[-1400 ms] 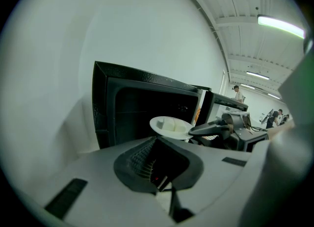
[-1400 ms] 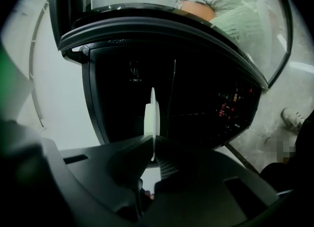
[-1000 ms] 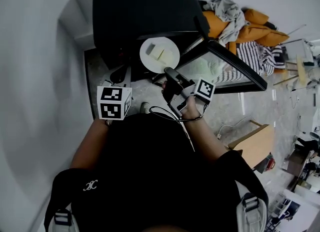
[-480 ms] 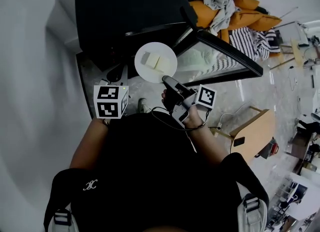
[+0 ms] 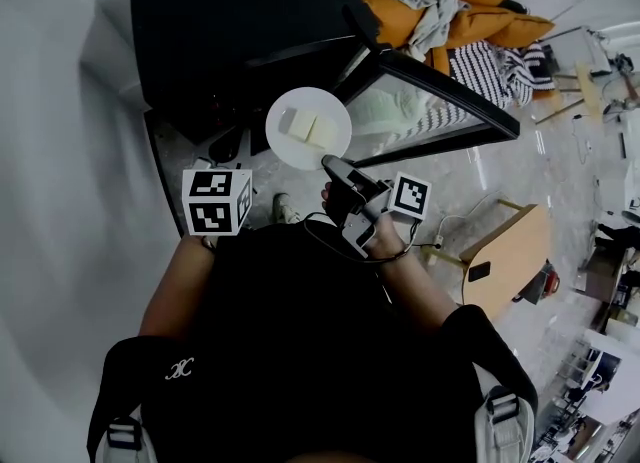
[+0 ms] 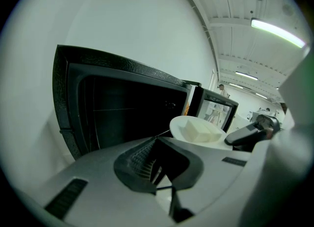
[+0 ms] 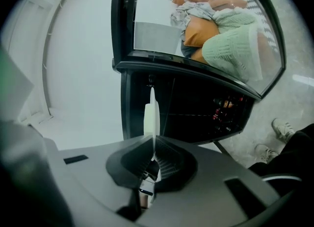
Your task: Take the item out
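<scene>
- Findings, left gripper view: the left claw point(image 6: 157, 140) is clenched. Its ribbed pads meet at the tip with nothing between them.
- Beyond it a black microwave oven point(image 6: 122, 106) stands against a white wall. Its cavity is dark and its door point(image 6: 218, 109) is swung open to the right.
- A white plate point(image 6: 180, 123) carrying two pale blocks point(image 6: 198, 130) hangs in front of the opening, toward the door side. The right claw point(image 6: 229, 141) meets the plate's rim from the right.
- Strip lights point(image 6: 274, 31) run along the ceiling.
- Right gripper view: the right claw is clamped on the plate. The plate shows edge-on as a thin white upright line, with its rim pinched between the two pads.
- Behind the plate lies the dark cavity. Above it is the door, in whose glass orange and pale green cloth shows.
- A pair of shoes point(image 7: 280, 129) stands on a speckled floor at lower right.
- Head view: the plate is face up with both blocks side by side on it. It is just outside the oven's front edge, between the oven and the person's body.
- The right claw grasps the near rim of the plate. Its marker cube point(image 5: 410, 196) sits behind the grip.
- The left claw, known here by its own marker cube point(image 5: 215, 201), is held to the left of the plate and apart from it.
- A heap of clothes point(image 5: 450, 11) lies beyond the open door.
- A wooden box point(image 5: 505, 261) stands on the floor to the right.
</scene>
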Demonstrator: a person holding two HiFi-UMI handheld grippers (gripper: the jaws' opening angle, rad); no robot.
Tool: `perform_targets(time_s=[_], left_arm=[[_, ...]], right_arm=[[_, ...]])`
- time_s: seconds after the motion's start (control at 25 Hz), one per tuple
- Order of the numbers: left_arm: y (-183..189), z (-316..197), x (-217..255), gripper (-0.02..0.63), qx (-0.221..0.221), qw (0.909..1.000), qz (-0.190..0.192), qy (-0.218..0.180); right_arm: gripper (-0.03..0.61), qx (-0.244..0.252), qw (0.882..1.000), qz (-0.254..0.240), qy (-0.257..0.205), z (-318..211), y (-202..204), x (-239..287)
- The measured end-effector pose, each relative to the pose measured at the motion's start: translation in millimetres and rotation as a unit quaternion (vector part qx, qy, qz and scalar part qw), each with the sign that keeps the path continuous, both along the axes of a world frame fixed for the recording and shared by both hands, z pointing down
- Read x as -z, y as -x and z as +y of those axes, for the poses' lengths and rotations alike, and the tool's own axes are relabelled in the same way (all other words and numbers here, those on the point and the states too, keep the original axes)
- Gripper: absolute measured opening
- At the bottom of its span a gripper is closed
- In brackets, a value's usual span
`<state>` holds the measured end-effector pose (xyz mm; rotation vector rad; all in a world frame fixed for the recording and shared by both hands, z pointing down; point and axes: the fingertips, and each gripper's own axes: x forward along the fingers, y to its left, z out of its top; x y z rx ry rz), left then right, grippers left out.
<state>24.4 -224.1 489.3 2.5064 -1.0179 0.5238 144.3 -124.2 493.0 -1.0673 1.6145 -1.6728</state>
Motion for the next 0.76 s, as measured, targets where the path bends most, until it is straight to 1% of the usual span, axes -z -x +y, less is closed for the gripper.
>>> perform_targets(time_s=[0.76], left_arm=[[-3.3, 6.1, -5.3, 0.002, 0.004, 1.0000, -0.001, 0.002]], right_arm=[[0.021, 0.011, 1.000, -0.012, 0.001, 4.0, 0.1, -3.0]])
